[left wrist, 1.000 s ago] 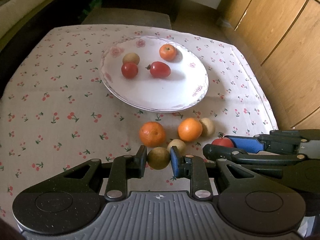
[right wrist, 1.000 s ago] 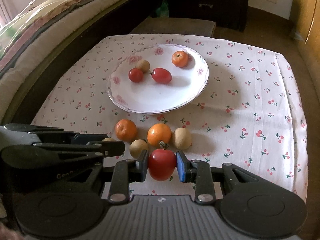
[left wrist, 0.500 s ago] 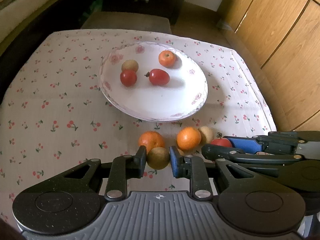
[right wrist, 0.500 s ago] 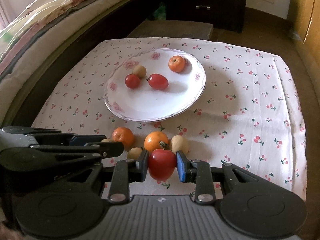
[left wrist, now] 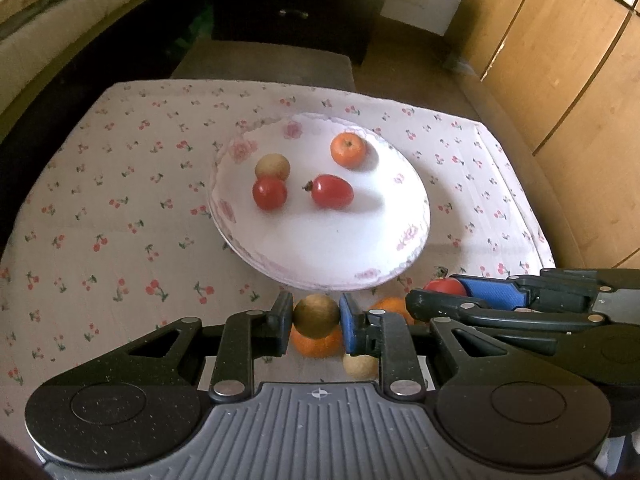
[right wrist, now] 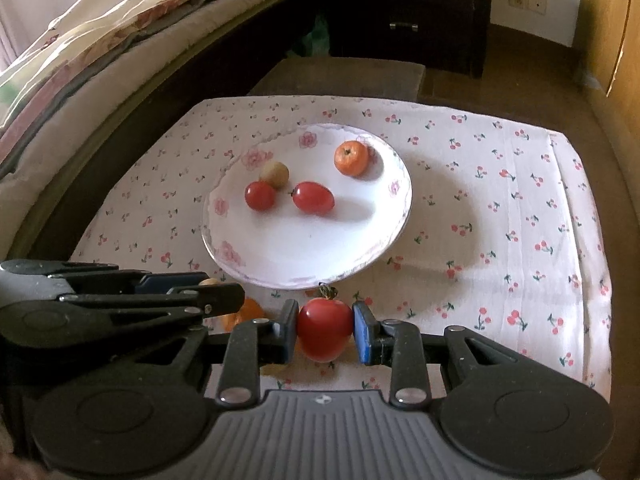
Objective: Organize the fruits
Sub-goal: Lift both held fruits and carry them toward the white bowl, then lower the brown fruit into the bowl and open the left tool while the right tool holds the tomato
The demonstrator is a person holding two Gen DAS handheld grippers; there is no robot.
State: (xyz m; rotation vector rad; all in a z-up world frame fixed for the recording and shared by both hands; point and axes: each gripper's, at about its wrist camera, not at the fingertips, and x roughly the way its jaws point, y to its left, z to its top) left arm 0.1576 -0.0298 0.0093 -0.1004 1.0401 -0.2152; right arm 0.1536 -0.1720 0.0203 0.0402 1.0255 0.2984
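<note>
My left gripper (left wrist: 316, 316) is shut on a round brown fruit (left wrist: 316, 314), held above the cloth just short of the white plate (left wrist: 332, 256). My right gripper (right wrist: 325, 330) is shut on a red tomato (right wrist: 324, 330) with a green stem, also near the plate's (right wrist: 304, 256) front rim. The plate holds a small orange (left wrist: 348, 150), two red tomatoes (left wrist: 332, 191) (left wrist: 269, 193) and a pale brown fruit (left wrist: 272, 167). On the cloth below the left gripper lie two oranges (left wrist: 316, 344) (left wrist: 390, 308) and a pale fruit (left wrist: 360, 365), partly hidden.
The plate stands on a table covered with a cherry-print cloth (right wrist: 500, 208). A bed (right wrist: 80, 60) runs along the left, a dark dresser (right wrist: 404, 8) stands behind, and wooden cabinets (left wrist: 560, 80) line the right. The right gripper's side (left wrist: 520, 304) shows beside the left one.
Both grippers have risen and moved toward the plate with their fruits held. The loose fruits on the cloth now sit lower in view, under the fingers.
</note>
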